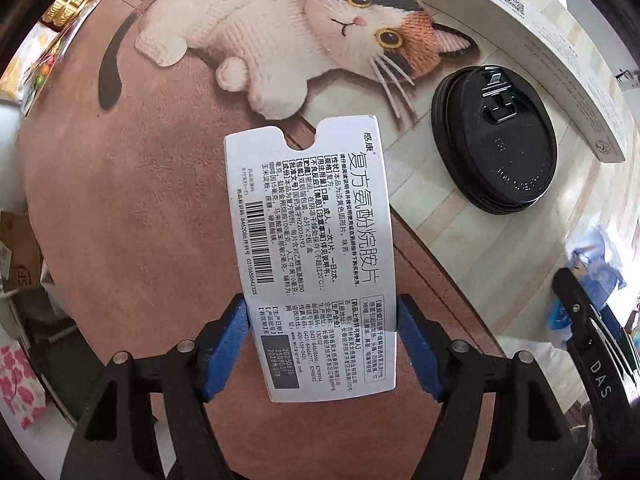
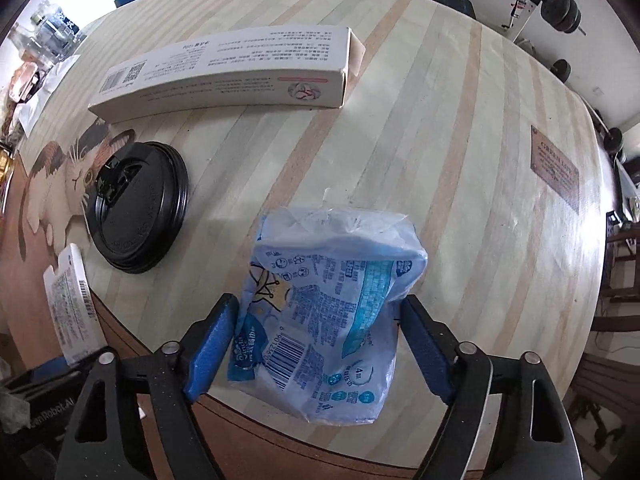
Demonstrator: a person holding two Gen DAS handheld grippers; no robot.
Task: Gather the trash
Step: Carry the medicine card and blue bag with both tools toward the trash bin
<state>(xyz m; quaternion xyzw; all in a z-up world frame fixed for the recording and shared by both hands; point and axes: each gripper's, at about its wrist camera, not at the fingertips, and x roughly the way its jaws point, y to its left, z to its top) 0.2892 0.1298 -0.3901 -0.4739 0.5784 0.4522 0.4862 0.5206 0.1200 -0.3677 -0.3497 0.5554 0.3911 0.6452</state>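
Observation:
A flat white medicine box (image 1: 312, 220) printed with black text and a barcode hangs above the table, and my left gripper (image 1: 322, 320) is shut on its lower part, a blue pad pressing each long edge. A crumpled blue plastic packet (image 2: 332, 280) with a barcode is held just over the table's near edge. My right gripper (image 2: 318, 328) is shut on it, both pads against its sides. The right wrist view shows the medicine box (image 2: 70, 300) at the lower left. The packet (image 1: 596, 272) appears at the right edge of the left wrist view.
A black cup lid (image 1: 494, 140) (image 2: 138, 208) lies on the striped table cover (image 2: 440, 140) beside a printed cat (image 1: 300, 32). A long white carton (image 1: 532, 40) (image 2: 224, 72) lies behind the lid. A brown label (image 2: 554, 168) sits at the right. Clutter surrounds the table.

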